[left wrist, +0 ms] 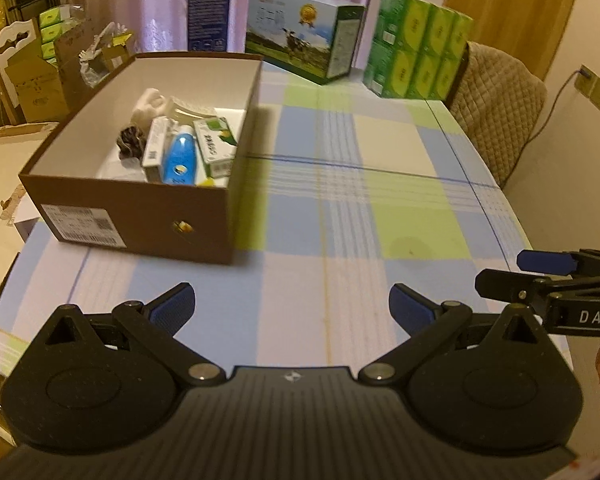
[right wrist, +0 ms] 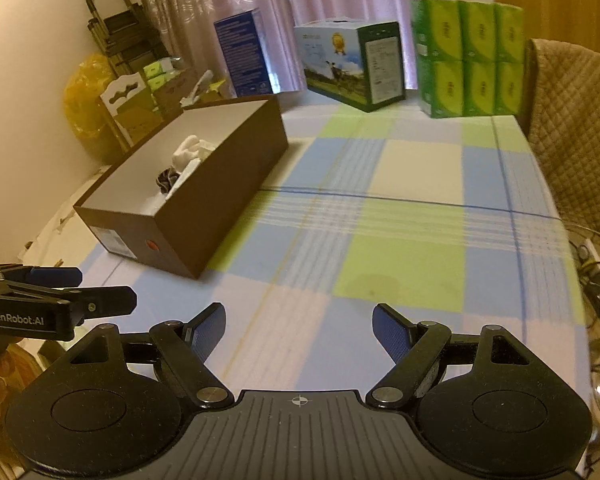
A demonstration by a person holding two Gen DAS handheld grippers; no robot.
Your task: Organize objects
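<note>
my left gripper (left wrist: 292, 308) and right gripper (right wrist: 298, 326) hover low over the checked surface (left wrist: 340, 208), fingers spread, nothing between them. ahead to the left sits the brown box (left wrist: 148, 216), holding a blue bottle (left wrist: 182, 158), small cartons and white cloth. beyond stand green tissue packs (left wrist: 416, 52).
</note>
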